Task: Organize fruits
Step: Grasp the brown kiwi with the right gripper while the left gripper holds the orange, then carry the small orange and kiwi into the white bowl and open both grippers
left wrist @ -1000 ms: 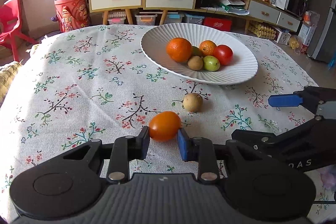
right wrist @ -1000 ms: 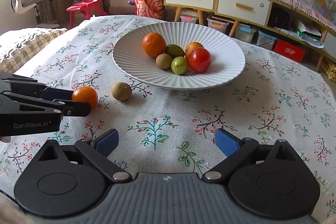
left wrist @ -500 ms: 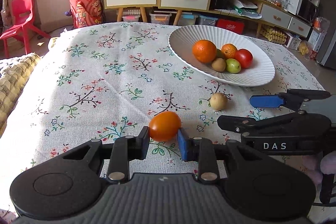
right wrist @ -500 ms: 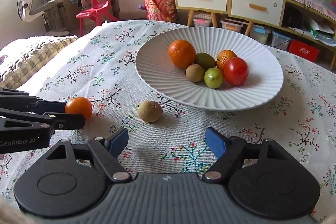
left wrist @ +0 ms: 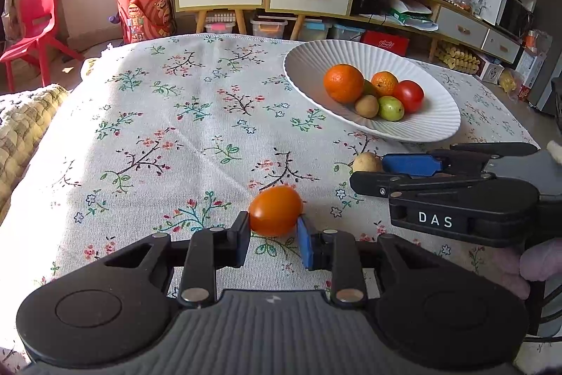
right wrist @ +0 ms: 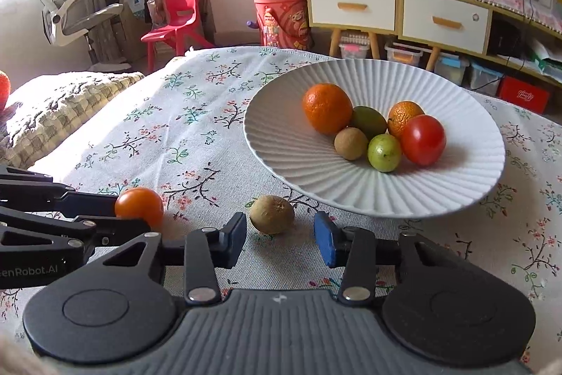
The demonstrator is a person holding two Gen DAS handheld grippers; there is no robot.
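Note:
My left gripper [left wrist: 274, 232] is shut on an orange tomato [left wrist: 275, 215], held just above the floral tablecloth; the tomato also shows in the right wrist view [right wrist: 139, 206]. My right gripper [right wrist: 280, 236] is open, its fingertips on either side of a brown kiwi [right wrist: 272, 214] that lies on the cloth; in the left wrist view the kiwi [left wrist: 365, 162] is partly hidden behind the right gripper [left wrist: 397, 173]. A white ribbed plate [right wrist: 351, 195] beyond it holds several fruits: an orange [right wrist: 327, 108], a red tomato [right wrist: 423, 139], a green fruit [right wrist: 384, 152] and another kiwi [right wrist: 350, 143].
The table is covered with a floral cloth [left wrist: 158, 136]. A woven cushion [right wrist: 59, 108] lies off its left edge. A red chair [right wrist: 177, 20], a red bucket [right wrist: 282, 20] and drawer cabinets [right wrist: 397, 11] stand behind the table.
The left gripper has drawn back and left with the orange tomato still in it. The right gripper has moved forward to the loose kiwi and narrowed its opening around it.

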